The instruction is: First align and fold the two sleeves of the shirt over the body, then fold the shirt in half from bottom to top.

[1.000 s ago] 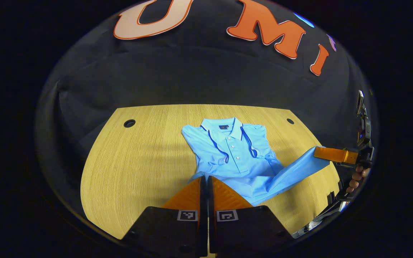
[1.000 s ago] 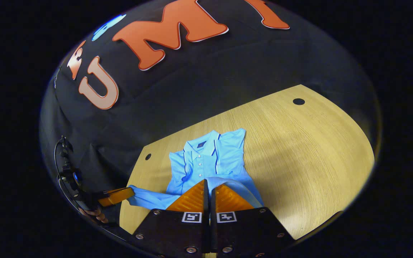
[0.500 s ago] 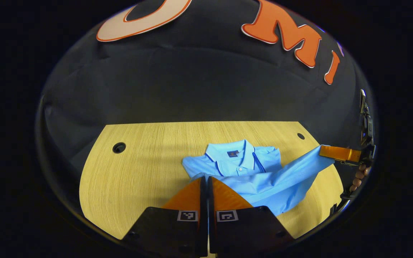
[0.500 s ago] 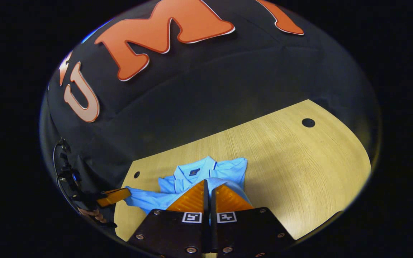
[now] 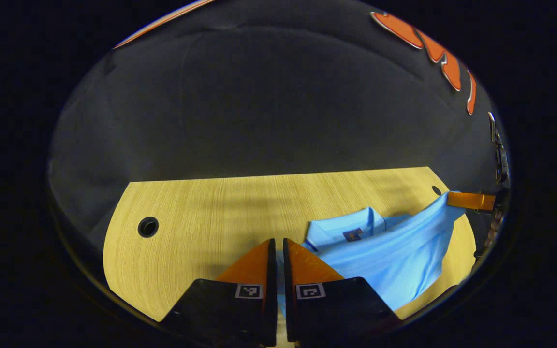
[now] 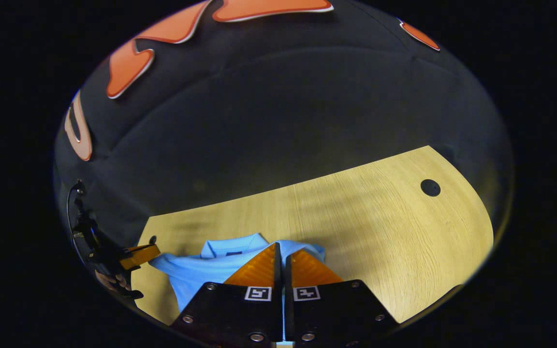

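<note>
Light-blue polo shirt (image 5: 394,256) on table, hem lifted over body, collar probably still exposed.

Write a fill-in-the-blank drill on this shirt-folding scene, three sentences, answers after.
1. The shirt is light ____.
2. It lies on a ____ table.
3. The left gripper and right gripper are each shut on the shirt's ____ edge, carrying it toward the collar.

Answers: blue; wooden; bottom

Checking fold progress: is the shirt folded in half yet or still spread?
Mid-fold. The shirt's bottom edge hangs lifted between both grippers, draped toward the collar, not yet laid flat on the table.
</note>
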Demonstrator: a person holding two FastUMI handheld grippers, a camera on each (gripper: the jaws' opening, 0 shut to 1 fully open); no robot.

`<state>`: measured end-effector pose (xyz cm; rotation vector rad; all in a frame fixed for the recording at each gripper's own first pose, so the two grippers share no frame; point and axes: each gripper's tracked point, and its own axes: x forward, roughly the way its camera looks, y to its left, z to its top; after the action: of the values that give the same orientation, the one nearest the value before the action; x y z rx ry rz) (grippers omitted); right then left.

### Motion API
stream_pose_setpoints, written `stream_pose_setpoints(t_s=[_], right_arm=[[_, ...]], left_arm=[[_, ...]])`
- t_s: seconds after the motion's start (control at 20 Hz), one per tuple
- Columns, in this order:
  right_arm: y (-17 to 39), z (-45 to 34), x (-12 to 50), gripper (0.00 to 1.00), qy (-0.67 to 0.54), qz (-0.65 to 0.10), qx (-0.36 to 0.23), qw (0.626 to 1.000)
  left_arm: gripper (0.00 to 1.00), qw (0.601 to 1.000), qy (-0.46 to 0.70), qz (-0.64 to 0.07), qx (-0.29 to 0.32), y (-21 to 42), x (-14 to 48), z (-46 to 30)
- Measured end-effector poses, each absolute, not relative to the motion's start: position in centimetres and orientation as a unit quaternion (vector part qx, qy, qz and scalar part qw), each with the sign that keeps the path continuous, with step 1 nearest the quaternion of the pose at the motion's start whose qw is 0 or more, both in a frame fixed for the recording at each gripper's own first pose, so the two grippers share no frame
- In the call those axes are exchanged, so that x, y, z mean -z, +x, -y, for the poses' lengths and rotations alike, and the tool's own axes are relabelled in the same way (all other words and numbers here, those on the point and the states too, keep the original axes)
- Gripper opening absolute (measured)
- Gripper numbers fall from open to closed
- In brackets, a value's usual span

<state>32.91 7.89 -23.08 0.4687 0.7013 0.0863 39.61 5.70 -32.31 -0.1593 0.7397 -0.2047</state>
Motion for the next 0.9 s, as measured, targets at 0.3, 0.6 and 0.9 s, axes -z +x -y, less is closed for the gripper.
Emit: stream_pose_setpoints(t_s=[0.3, 0.6, 0.9], right_arm=[[32.6, -7.3, 24.1, 0.72, 0.217, -0.361, -0.027, 0.907], [28.9, -6.8, 20.6, 0.93, 0.171, -0.346, -0.035, 0.922], [23.1, -5.9, 16.0, 0.94, 0.117, -0.31, -0.055, 0.942]], left_arm=[[0.76, 0.929, -0.104, -0.34, 0.101, 40.7, 30.4, -6.2], [0.95, 0.936, -0.094, -0.323, 0.109, 36.5, 26.4, -5.8], [0.97, 0.955, -0.082, -0.271, 0.093, 30.0, 20.5, -6.0]])
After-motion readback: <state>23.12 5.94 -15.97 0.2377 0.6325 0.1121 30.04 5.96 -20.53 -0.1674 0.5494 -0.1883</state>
